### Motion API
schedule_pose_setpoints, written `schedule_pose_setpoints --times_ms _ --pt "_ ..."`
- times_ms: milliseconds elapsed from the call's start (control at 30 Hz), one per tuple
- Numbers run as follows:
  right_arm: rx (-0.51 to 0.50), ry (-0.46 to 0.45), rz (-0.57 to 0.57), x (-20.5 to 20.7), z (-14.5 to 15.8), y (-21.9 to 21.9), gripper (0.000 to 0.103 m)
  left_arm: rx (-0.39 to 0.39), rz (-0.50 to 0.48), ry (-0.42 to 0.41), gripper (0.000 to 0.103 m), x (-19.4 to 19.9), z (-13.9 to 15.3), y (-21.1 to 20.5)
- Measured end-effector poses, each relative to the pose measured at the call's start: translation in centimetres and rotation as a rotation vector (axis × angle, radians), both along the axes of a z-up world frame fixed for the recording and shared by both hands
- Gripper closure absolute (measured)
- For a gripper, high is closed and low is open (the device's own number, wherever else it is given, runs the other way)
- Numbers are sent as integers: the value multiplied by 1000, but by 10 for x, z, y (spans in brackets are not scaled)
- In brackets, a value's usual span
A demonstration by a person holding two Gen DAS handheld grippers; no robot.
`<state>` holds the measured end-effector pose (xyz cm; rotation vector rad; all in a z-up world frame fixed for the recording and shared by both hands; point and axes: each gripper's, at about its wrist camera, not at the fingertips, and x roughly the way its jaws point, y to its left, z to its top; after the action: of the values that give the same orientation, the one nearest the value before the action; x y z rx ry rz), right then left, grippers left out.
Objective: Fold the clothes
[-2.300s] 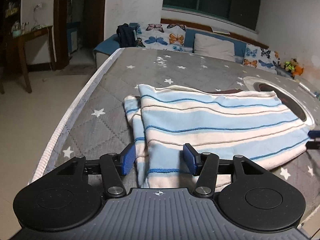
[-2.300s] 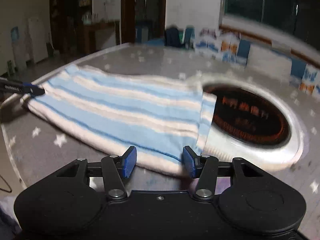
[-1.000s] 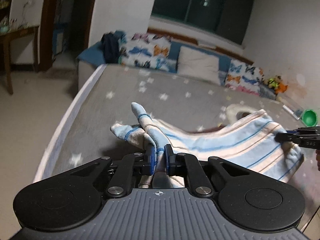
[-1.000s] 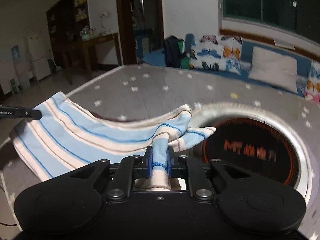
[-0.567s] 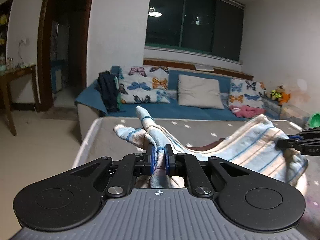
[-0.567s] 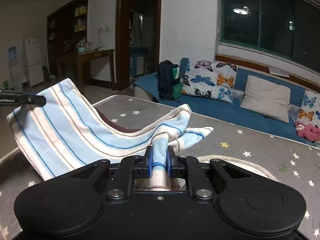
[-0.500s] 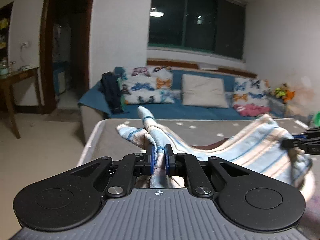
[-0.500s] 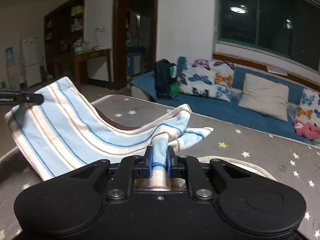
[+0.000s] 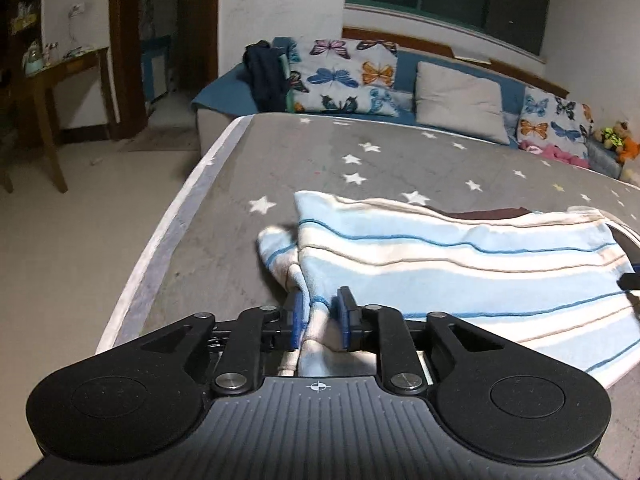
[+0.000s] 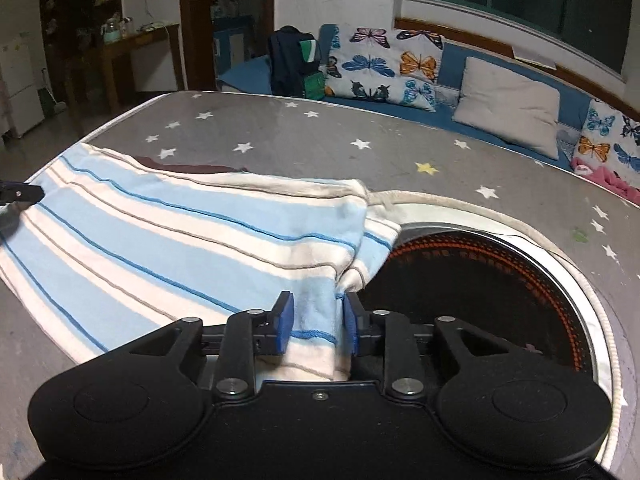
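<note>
A blue and cream striped garment [image 9: 460,248] lies flat on the grey star-print mattress [image 9: 320,152]; it also shows in the right wrist view [image 10: 180,232]. My left gripper [image 9: 320,316] is partly open, its pads apart around the garment's near left corner. My right gripper [image 10: 316,322] is also partly open, with the garment's near right corner lying loosely between its pads. A dark maroon layer [image 9: 484,213] peeks out under the far edge. The right gripper's tip shows at the left view's right edge [image 9: 630,280].
A dark round printed patch with a white rim [image 10: 480,272] lies on the mattress right of the garment. A blue sofa with butterfly cushions [image 9: 344,76] stands behind the bed. The mattress's left edge [image 9: 160,240] drops to the floor. A wooden table [image 9: 52,92] stands far left.
Both grippers came down from holding the garment lifted in the air to the mattress. The garment now lies flat and both sets of jaws have opened, releasing the corners.
</note>
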<state>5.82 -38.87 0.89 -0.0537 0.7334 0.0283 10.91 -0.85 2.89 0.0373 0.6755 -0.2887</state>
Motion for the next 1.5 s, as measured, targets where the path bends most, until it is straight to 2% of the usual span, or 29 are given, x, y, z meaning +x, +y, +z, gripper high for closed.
schedule_pose_setpoints --times_ms 100,267,367,433,667,833,1067,1500 --pt "-7 -4 -12 -6 1 -3 63 1 -8 -17 68 -16 6 4" --pt "-10 -23 -46 -28 2 -11 54 1 6 -36 59 -47 9 13" --pt "0 -38 -77 -47 6 -19 49 -1 32 -33 56 -73 8 20" --pt "2 -43 -101 -58 4 -26 44 4 49 -35 50 -85 7 23" --pt "-10 -54 -188 -94 -4 -53 32 11 127 -28 38 -119 -1 33" --pt "-19 -57 -242 -112 -10 -72 24 14 184 -12 35 -125 -7 37" --pt "-26 -76 -348 -135 -20 -109 19 22 260 -2 28 -132 -17 42" --pt "-24 -71 -479 -147 -35 -153 11 60 278 -27 14 -128 -21 30"
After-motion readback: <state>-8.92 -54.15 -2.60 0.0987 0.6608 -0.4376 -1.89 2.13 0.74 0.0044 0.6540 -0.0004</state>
